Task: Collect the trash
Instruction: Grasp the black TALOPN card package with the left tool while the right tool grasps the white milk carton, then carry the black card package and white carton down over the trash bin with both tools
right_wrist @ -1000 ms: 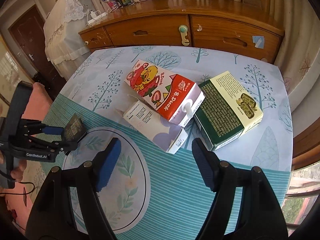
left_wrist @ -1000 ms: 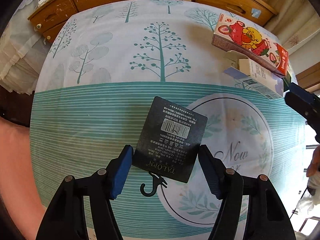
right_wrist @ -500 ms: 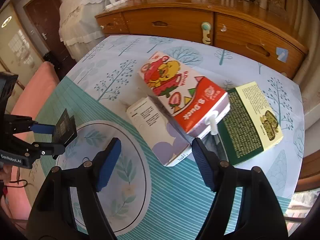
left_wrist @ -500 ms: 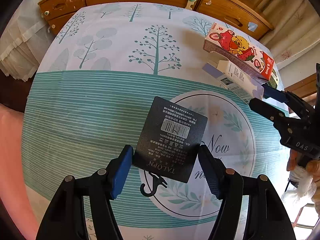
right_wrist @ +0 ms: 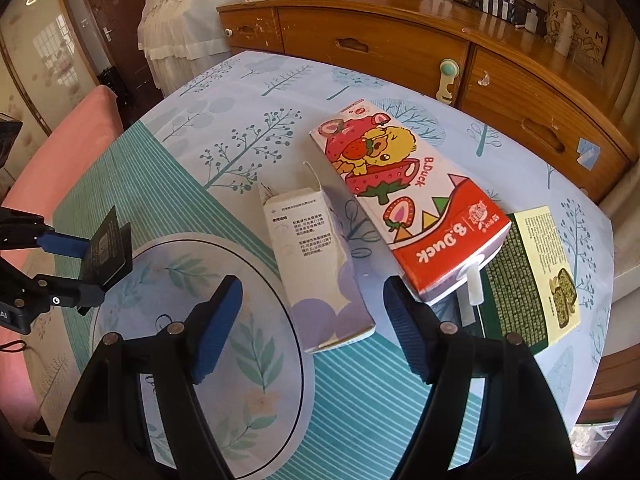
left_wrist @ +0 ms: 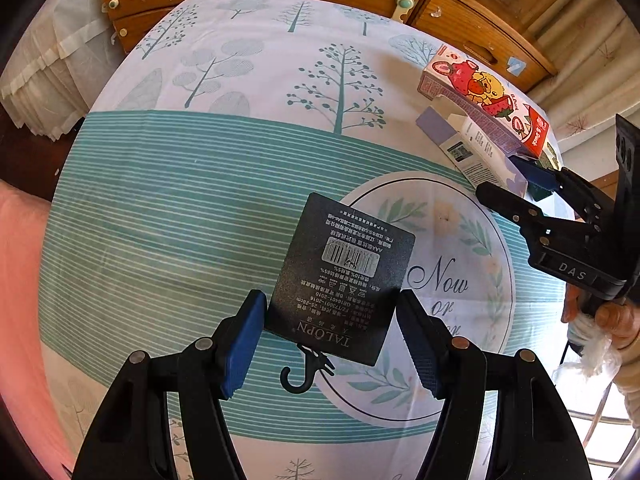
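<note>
left hand-held gripper (left_wrist: 330,336) clenched on black card (left_wrist: 340,276), right hand-held gripper (right_wrist: 312,324) released, white carton (right_wrist: 316,264) between its jaws

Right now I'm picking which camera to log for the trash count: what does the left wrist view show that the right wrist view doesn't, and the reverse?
Left wrist view only: the black tag's printed face, with barcode and hook, and a hand behind the right claw.

Right wrist view only: nearly all of the green box, the door and the dresser top clutter.

Both: the tag clamped in the left claw, the white box, the duck box, the tablecloth and dresser.
</note>
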Demonstrator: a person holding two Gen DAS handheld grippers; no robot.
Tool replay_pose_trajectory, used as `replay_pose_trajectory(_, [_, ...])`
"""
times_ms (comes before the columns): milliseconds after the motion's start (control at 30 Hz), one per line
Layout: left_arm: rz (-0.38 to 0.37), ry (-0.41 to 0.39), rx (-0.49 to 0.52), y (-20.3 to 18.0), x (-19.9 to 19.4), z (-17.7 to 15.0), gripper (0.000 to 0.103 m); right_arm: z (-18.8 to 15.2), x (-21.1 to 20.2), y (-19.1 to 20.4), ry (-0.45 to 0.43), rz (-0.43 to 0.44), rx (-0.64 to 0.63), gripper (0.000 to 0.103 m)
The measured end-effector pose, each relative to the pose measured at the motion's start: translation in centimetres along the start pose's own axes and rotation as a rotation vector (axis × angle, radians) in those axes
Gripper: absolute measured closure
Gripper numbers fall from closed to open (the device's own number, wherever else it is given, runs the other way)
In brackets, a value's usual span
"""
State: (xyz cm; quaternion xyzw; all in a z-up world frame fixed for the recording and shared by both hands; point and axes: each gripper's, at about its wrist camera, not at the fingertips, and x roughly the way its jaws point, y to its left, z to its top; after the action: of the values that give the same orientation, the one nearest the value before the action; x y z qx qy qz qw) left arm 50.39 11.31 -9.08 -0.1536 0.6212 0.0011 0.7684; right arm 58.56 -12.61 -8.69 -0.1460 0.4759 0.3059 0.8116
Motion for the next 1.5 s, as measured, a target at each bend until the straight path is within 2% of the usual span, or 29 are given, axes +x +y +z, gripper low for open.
replay_pose_trajectory(67, [0.000, -0.001, -0.006, 0.2, 0.0, -0.1, 0.036, 0.2, 0.7, 0.0, 0.014, -0.006, -0.011, 0.035])
replay_pose_trajectory(100, [0.004, -0.003, -0.011, 0.4, -0.1, -0.2, 0.036, 0.2, 1.0, 0.1, 0.024, -0.005, -0.010, 0.041])
replay_pose_trajectory(167, [0.005, -0.009, -0.018, 0.6, -0.3, -0.5, 0.036, 0.1, 1.7, 0.3, 0.046, -0.008, -0.010, 0.070])
replay_pose_trajectory(433, [0.022, -0.062, -0.038, 1.0, -2.5, -2.6, 0.036, -1.3, 0.2, 2.8, 0.032, 0.010, 0.031, 0.072])
replay_pose_trajectory(633, [-0.001, -0.092, -0.028, 1.3, -5.2, -7.0, 0.036, -4.0, -3.7, 6.2, 0.013, 0.054, 0.107, 0.072])
replay_pose_trajectory(900, [-0.067, -0.120, 0.022, 2.8, -9.5, -17.0, 0.036, -10.1, -9.8, 14.3, 0.018, 0.058, 0.185, 0.072])
replay_pose_trajectory(1200, [-0.129, -0.135, 0.103, 7.9, -13.9, -29.5, 0.036, -19.7, -16.1, 27.1, 0.022, 0.042, 0.272, 0.072])
replay_pose_trajectory(1300, [-0.136, -0.122, 0.120, 9.7, -14.3, -33.4, 0.036, -22.9, -17.3, 31.4, 0.034, 0.029, 0.285, 0.072])
replay_pose_trajectory(1500, [-0.154, -0.040, 0.114, 12.4, -13.0, -39.9, 0.036, -28.3, -17.7, 38.4, 0.109, 0.026, 0.279, 0.072])
